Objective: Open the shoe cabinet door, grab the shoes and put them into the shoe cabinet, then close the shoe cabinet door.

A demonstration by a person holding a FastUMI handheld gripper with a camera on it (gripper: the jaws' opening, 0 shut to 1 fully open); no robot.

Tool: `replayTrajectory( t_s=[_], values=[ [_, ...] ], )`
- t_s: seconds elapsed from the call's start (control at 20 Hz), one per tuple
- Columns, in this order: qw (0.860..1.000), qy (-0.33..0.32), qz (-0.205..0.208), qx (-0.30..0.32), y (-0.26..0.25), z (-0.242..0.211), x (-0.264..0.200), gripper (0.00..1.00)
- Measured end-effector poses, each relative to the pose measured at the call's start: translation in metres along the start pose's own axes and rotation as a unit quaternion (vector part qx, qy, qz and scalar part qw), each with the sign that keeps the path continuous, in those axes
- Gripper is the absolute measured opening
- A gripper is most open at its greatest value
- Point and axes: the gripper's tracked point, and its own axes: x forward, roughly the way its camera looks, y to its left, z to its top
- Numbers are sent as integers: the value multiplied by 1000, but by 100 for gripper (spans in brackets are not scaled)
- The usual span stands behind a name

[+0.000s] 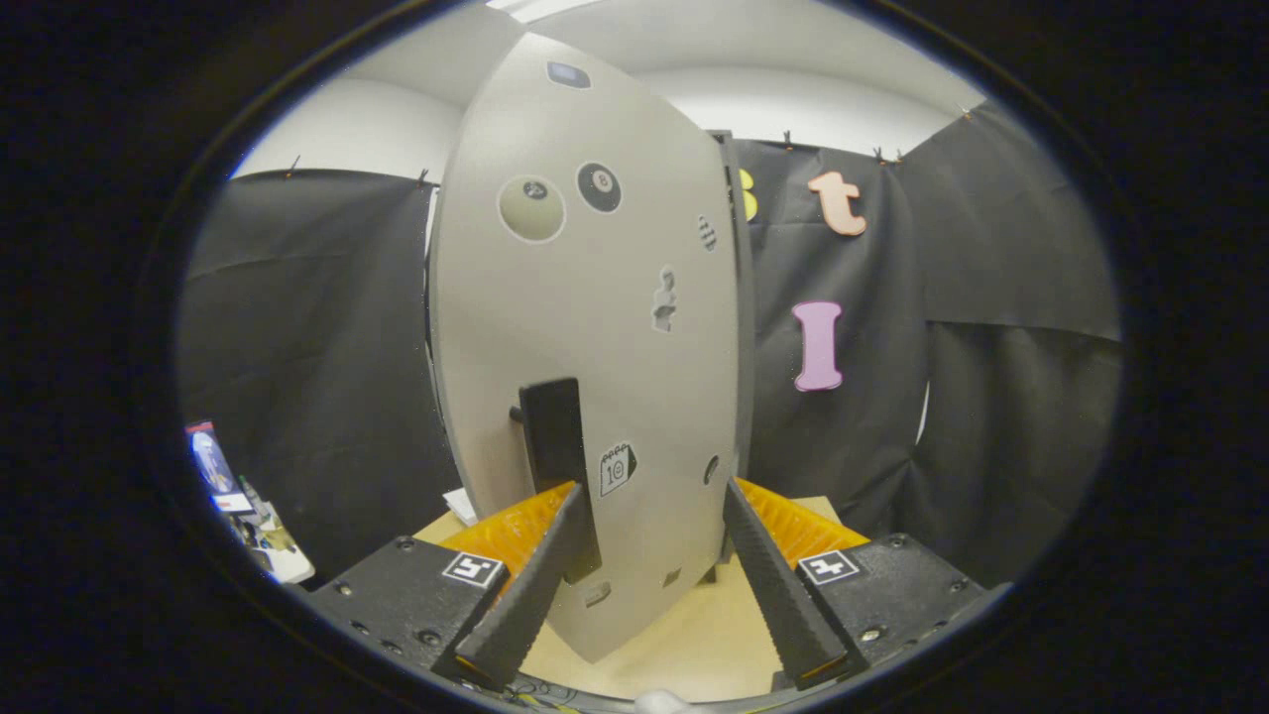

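- While the tongs (649, 496) stand released, fingers spread and gripping nothing, the shoe cabinet door (585, 327) sits just ahead, between them, partly swung.
- One dark handle (555, 446) lies by the left finger; judging by this, hooking it squarely and pulling along the door's arc should work best.
- Counted: one door, one handle, several stickers, on one desk (684, 635).

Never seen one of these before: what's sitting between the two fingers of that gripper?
In the gripper view, the cabinet door stands between the open gripper fingers, its black handle beside one finger.
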Motion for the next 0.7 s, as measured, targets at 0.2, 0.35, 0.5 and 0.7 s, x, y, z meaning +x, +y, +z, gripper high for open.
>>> replayTrajectory(
  t_s=[0.2, 0.35, 0.5, 0.7],
  values=[
    [999, 19, 25, 18, 39, -11, 18, 96],
    [1000, 14, 25, 7, 56, -4, 18, 96],
    [1000, 1, 18, 0, 65, 7, 16, 96],
    [1000, -7, -10, 10, 63, 16, 8, 96]
  ],
)
